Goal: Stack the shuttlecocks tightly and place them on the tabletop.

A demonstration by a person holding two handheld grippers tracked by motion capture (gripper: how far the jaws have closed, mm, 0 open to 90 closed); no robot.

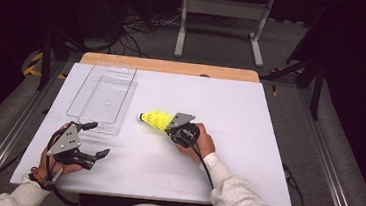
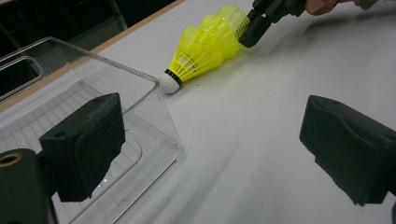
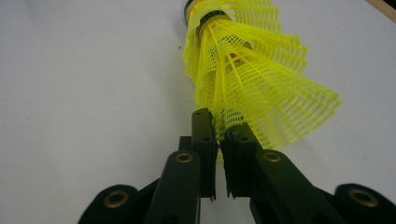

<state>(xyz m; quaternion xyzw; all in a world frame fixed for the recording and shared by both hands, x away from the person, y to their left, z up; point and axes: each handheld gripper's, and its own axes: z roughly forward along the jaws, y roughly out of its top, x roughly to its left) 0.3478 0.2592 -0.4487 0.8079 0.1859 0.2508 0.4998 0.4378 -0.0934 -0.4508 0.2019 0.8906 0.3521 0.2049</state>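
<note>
A yellow plastic shuttlecock (image 1: 155,118) with a white cork tip lies on its side near the middle of the white table, tip pointing left. My right gripper (image 1: 171,125) is shut on the rim of its mesh skirt (image 3: 261,88); the two jaws pinch the skirt's edge. In the left gripper view the shuttlecock (image 2: 205,44) rests just right of a clear plastic tray, with the right gripper (image 2: 252,32) holding its wide end. My left gripper (image 1: 98,139) hovers open at the front left of the table, jaws far apart and nothing between them.
A clear plastic tray (image 1: 102,97) stands on the left half of the table; its near corner (image 2: 156,84) is close to the left gripper. The table's wooden far edge (image 1: 169,65) runs behind it. Cables and a metal stand (image 1: 223,16) are on the floor beyond.
</note>
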